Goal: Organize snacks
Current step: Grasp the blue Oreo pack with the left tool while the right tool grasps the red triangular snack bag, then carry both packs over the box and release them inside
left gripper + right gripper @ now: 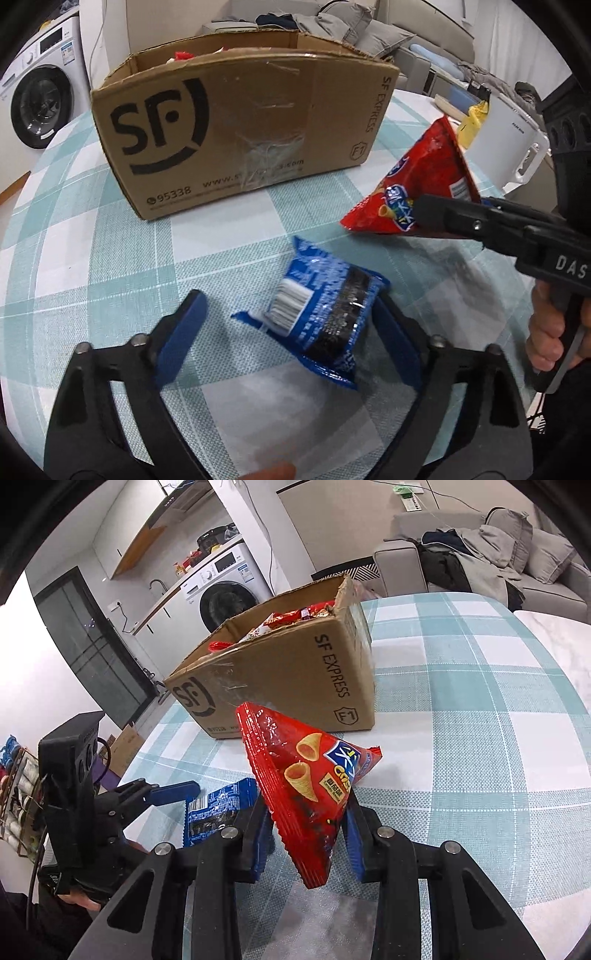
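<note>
A red triangular snack bag (306,786) is held between the pads of my right gripper (308,830), lifted above the table; it also shows in the left wrist view (413,184), gripped by the right gripper (443,218). A blue cookie packet (325,314) lies on the checked tablecloth between the fingers of my left gripper (291,321), which is open around it, the right pad close to the packet. The packet also shows in the right wrist view (218,808). An open SF Express cardboard box (236,125) holding several snack packets stands behind.
The box (288,672) sits on a round table with a teal checked cloth (480,720). A washing machine (40,96) stands at the left, a sofa with clothes (480,554) behind, and a white appliance (517,147) at the right edge.
</note>
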